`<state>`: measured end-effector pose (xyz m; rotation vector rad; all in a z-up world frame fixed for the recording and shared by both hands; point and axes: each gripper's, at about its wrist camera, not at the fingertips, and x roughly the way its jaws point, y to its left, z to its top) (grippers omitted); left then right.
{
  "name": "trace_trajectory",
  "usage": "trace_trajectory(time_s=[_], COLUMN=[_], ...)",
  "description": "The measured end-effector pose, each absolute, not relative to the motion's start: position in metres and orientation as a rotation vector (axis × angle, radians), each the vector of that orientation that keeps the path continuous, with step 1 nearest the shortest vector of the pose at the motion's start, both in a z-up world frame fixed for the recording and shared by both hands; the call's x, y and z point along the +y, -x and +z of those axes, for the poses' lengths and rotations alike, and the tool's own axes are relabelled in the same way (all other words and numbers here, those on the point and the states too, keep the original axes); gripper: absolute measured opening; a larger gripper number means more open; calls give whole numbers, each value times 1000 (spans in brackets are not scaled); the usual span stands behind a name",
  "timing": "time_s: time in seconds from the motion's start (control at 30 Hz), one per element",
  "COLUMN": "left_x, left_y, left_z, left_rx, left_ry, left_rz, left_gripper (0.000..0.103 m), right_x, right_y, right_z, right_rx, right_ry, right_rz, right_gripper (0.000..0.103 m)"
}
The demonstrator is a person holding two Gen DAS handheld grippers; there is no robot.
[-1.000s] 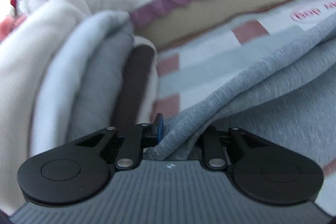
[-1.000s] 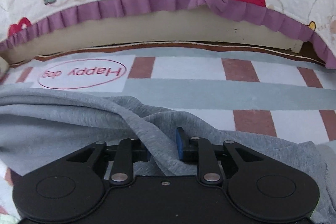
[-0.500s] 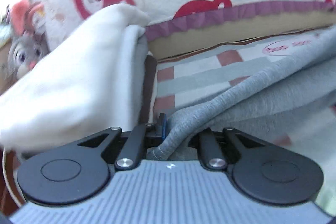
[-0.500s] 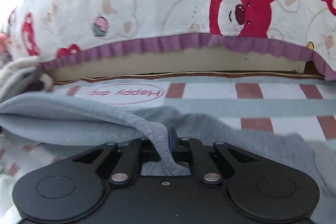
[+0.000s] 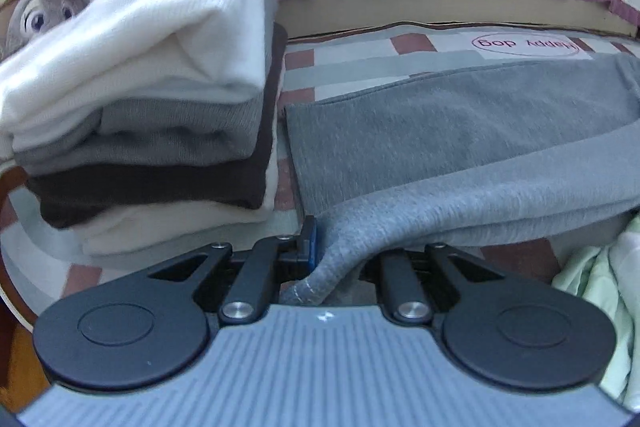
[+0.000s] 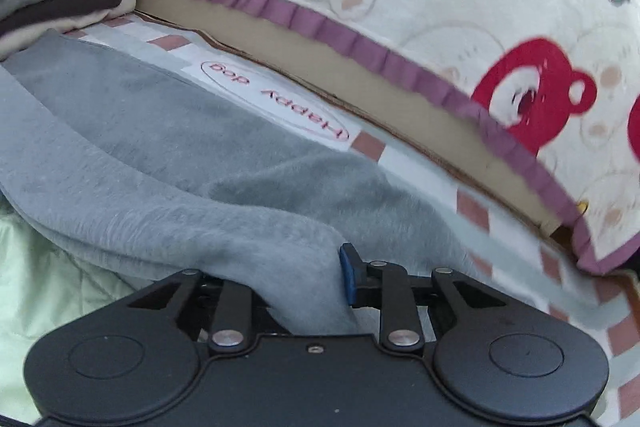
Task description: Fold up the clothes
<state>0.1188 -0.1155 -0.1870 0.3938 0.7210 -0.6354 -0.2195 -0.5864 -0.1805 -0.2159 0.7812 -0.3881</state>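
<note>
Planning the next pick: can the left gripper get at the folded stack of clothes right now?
Probably not yet. The left gripper is shut on the grey fleece garment, so it would have to let go first. The stack of folded clothes lies close on its left, with nothing between them.

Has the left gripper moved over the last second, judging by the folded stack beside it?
Yes. The left gripper, shut on the grey garment, has pulled back: the folded stack now shows whole.
</note>
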Motion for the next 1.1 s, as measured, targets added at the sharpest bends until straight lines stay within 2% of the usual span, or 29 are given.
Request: trace_trajectory(time_s=[0.3, 0.43, 0.57, 0.63, 0.8, 1.0, 1.1], left_x=[-110, -112, -114, -111, -100, -96, -102], left_y=[-125, -130, -129, -122, -86, -75, -80], left_z=[-197, -202, -207, -198, -168, -197, -196], left_rx=[760, 763, 758, 726, 629, 697, 692], left_ry=[-345, -333, -353, -386, -544, -677, -690], left_rz=[-621, -611, -610, -625, -662, -661, -648], left_gripper=[14, 14, 13, 7, 6, 7, 10], right_x=[-551, -522, -492, -486, -504, -523, -525], right_y=[191, 176, 167, 172, 200, 231, 230], right_z=[-195, -205, -205, -194, -191, -187, -179], right_rx=[752, 729, 686, 676, 746, 807, 750], right_ry=[383, 571, 620, 513, 218, -126, -165], right_rz=[-301, -277, -211, -175, -68, 55, 40], right_gripper=[35, 35, 25, 8, 7, 7, 7])
